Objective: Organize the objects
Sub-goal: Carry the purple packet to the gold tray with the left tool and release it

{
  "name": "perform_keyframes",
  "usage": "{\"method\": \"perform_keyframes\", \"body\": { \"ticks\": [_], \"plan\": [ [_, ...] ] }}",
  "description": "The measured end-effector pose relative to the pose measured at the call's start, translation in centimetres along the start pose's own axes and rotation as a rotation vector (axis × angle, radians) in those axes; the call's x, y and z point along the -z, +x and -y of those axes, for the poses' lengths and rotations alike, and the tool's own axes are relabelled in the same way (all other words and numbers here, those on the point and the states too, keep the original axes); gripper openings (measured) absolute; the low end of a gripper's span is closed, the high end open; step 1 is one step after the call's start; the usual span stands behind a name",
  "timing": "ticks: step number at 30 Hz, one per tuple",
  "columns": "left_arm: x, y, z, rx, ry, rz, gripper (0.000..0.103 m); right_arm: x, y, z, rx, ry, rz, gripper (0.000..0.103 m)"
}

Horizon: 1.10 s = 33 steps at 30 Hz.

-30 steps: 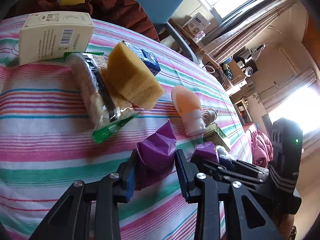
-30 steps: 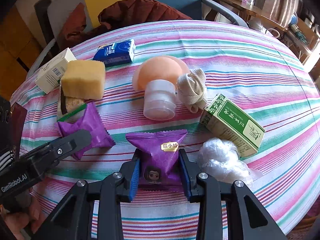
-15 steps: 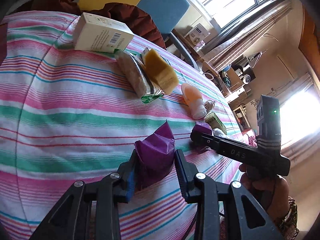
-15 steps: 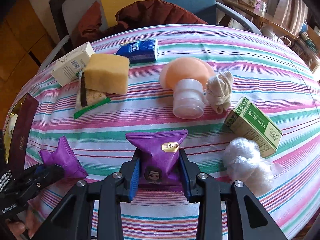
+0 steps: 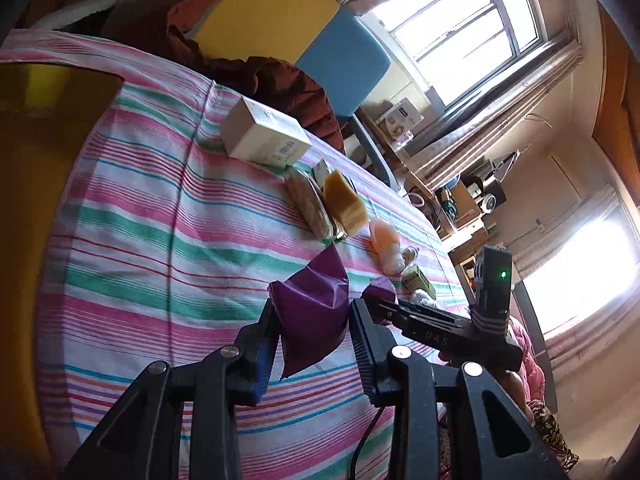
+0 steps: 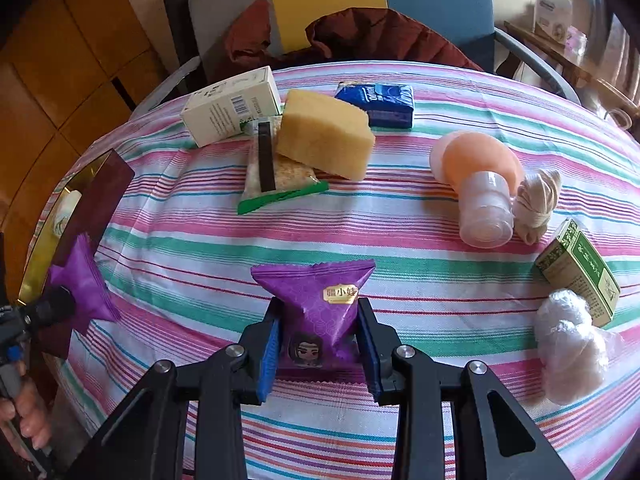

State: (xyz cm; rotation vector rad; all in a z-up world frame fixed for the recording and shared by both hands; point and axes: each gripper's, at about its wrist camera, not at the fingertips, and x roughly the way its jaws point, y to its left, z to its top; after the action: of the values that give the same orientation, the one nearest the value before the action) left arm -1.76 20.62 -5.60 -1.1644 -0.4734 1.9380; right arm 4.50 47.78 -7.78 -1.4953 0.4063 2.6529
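Each gripper's fingers clamp a purple snack packet: left gripper [image 5: 314,322] at the table's [image 6: 400,240] left edge beside a gold-lined box [image 6: 60,216], right gripper [image 6: 318,344] above bare striped cloth. Both have shifted leftward.

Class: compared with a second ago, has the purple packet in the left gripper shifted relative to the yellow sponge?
Yes. The left gripper carried its purple packet leftward, away from the yellow sponge, towards the gold-lined box.

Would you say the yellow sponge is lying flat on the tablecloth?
No, the yellow sponge leans tilted on the green-edged snack packet.
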Motion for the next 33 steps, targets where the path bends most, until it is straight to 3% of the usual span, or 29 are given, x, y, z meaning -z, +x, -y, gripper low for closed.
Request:
{"method": "perform_keyframes", "body": {
  "ticks": [13, 24, 28, 33],
  "plan": [
    [-5.0, -7.3, -8.4, -0.135, -0.208, 0.178, 0.035, 0.3, -0.5, -3.4, -0.002, -0.119, 0.087, 0.036],
    [-9.3, -8.5, -15.9, -0.325, -0.413, 0.186, 0.035, 0.4, -0.6, -4.6, -0.042, -0.168, 0.11, 0.036],
    [-10.0, -8.5, -17.4, -0.346, -0.469, 0.201, 0.049, 0.5, -0.6, -4.8, -0.047, -0.176, 0.114, 0.036],
    [-10.1, -9.0, -17.3, -0.323, -0.467, 0.235, 0.052, 0.5, -0.7, -5.2, -0.056, -0.201, 0.129, 0.036]
  ]
}}
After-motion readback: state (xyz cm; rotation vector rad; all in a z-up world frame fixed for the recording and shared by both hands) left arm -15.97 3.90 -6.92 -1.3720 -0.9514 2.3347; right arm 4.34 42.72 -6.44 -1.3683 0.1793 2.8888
